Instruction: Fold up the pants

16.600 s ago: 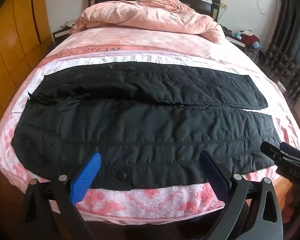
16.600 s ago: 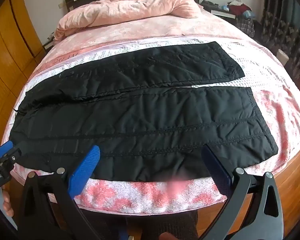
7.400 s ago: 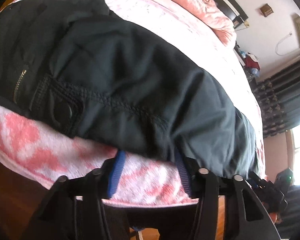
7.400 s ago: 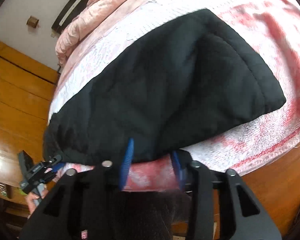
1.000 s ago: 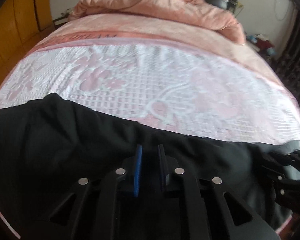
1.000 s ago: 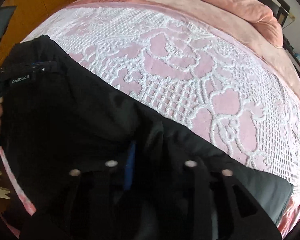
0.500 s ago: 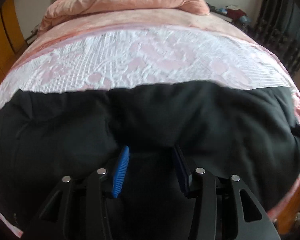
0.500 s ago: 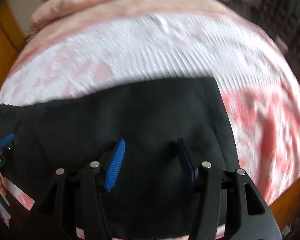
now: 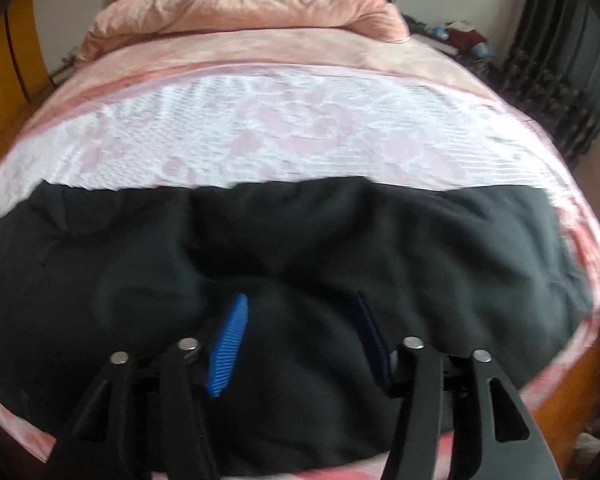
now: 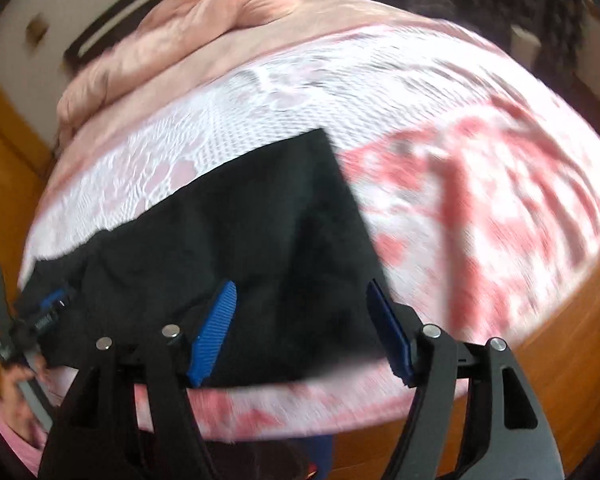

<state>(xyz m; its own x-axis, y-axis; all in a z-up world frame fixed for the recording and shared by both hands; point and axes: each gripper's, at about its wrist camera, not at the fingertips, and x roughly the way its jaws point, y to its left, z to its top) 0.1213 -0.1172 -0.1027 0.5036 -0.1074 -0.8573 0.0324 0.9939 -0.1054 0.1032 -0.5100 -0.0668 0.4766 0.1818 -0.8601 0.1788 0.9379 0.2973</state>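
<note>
Below both grippers: pants on bed.
Left gripper: opening, empty.
Right gripper: opening, empty.
Advice: regrip the short ends squarely.

We see soft, even daylight with no hard shadows or glare. Both views bulge and darken at the corners. The right wrist view is heavily smeared across the bed; the left is mildly soft. The black pants show almost no detail.
</note>
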